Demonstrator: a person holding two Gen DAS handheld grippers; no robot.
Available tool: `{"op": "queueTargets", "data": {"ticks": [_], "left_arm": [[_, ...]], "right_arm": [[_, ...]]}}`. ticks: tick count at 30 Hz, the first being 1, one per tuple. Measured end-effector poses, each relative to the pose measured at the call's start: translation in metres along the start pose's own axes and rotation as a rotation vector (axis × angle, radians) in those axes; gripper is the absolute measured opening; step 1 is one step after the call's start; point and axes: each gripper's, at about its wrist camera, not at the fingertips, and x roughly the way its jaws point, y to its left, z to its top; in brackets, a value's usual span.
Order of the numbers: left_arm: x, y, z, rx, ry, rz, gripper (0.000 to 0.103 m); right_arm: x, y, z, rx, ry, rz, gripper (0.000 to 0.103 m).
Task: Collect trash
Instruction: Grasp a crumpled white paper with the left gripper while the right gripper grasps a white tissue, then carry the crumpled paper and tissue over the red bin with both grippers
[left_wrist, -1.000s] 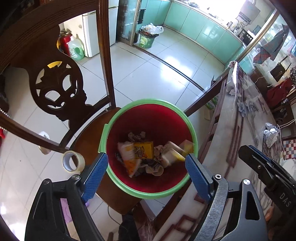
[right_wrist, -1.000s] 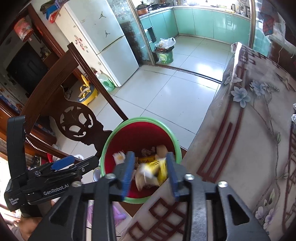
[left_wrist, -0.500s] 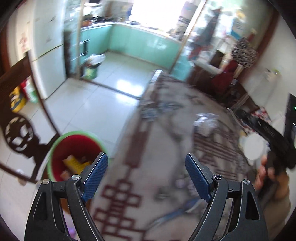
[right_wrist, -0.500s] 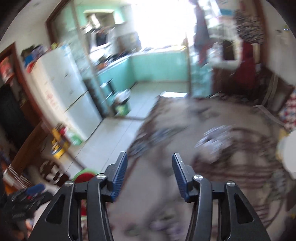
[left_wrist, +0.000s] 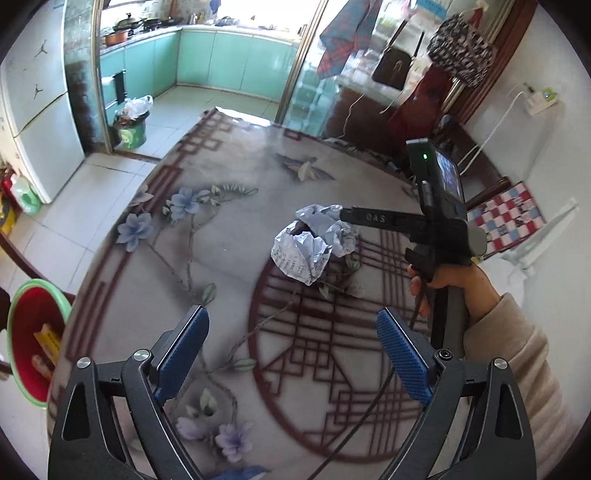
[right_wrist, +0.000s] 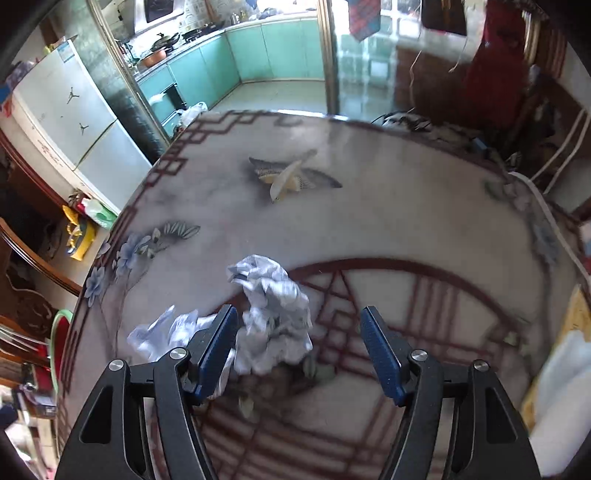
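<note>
both grippers, left (left_wrist: 290, 349) and right (right_wrist: 299, 345), gape empty over shapeless crumpled paper (right_wrist: 275, 314), axis unclear.

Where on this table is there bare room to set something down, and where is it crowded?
The table is bare between the crumpled papers and the edge nearest the red bin, and beyond the papers, around the printed bird. It is crowded at the papers, where the open right gripper hovers. The open left gripper is over bare cloth.

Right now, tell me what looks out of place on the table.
Two crumpled paper wads lie loose near the middle of the floral tablecloth, touching each other. They are trash that is not yet in the red bin beside the table.
</note>
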Motion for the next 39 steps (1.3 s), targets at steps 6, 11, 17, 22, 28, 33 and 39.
{"op": "queueTargets", "data": {"ticks": [6,11,17,22,28,33,39], "left_arm": [[0.07,-0.016,0.018,0.021,0.069,0.09,0.093],[0.119,-0.016,0.031,0.009,0.112,0.113,0.092],[0.156,-0.016,0.038,-0.024,0.17,0.14,0.038],[0.135,-0.022,0.032,0.019,0.142,0.142,0.035],[0.079,-0.025,0.017,0.061,0.103,0.097,0.036],[0.031,-0.021,0.007,0.082,0.05,0.079,0.036],[-0.026,-0.007,-0.007,0.106,-0.04,0.067,0.036]], "right_arm": [[0.027,-0.016,0.0,0.007,-0.019,0.12,0.018],[-0.021,-0.024,-0.007,-0.016,-0.188,0.07,0.017],[-0.057,-0.037,-0.018,0.019,-0.249,0.022,0.018],[-0.083,-0.035,-0.033,0.038,-0.26,-0.034,0.018],[-0.123,-0.006,-0.066,0.053,-0.278,-0.047,0.018],[-0.163,0.034,-0.096,0.034,-0.301,-0.067,0.018],[-0.211,0.075,-0.129,0.021,-0.349,-0.107,0.018]]}}
